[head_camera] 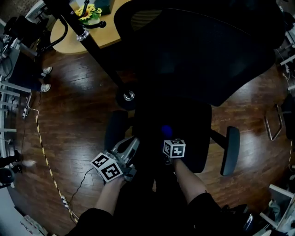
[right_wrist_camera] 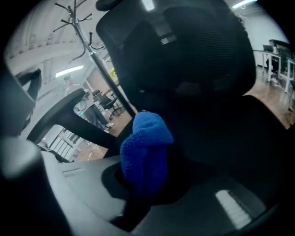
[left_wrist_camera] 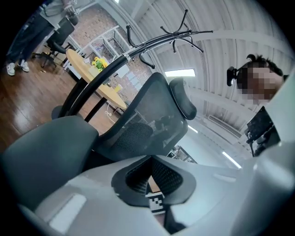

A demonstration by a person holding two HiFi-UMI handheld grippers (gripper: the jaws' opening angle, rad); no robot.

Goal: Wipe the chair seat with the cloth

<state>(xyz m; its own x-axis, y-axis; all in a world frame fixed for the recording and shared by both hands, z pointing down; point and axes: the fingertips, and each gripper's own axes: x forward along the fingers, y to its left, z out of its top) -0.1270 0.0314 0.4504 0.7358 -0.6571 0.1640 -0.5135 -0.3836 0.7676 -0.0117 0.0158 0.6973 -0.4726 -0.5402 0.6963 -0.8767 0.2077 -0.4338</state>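
A black office chair fills the head view, its mesh backrest [head_camera: 198, 46] above the dark seat [head_camera: 193, 133]. My right gripper [head_camera: 167, 137] is over the seat's front left part, shut on a blue cloth [head_camera: 166, 131]. In the right gripper view the blue cloth [right_wrist_camera: 145, 150] sticks up bunched between the jaws of the right gripper [right_wrist_camera: 147, 182], facing the backrest [right_wrist_camera: 184, 50]. My left gripper [head_camera: 132, 142] hangs by the left armrest [head_camera: 115, 129], shut and holding nothing. Tilted upward, the left gripper [left_wrist_camera: 152, 161] faces the armrest [left_wrist_camera: 46, 147] and the mesh backrest [left_wrist_camera: 147, 115].
A coat rack pole [head_camera: 99, 55] slants over the wooden floor to its base [head_camera: 128, 96] beside the chair. A round wooden table [head_camera: 69, 39] with yellow flowers [head_camera: 90, 11] stands at the far left. A cable [head_camera: 46, 156] runs along the floor. The right armrest [head_camera: 230, 150] juts out; a metal frame [head_camera: 274, 122] stands right.
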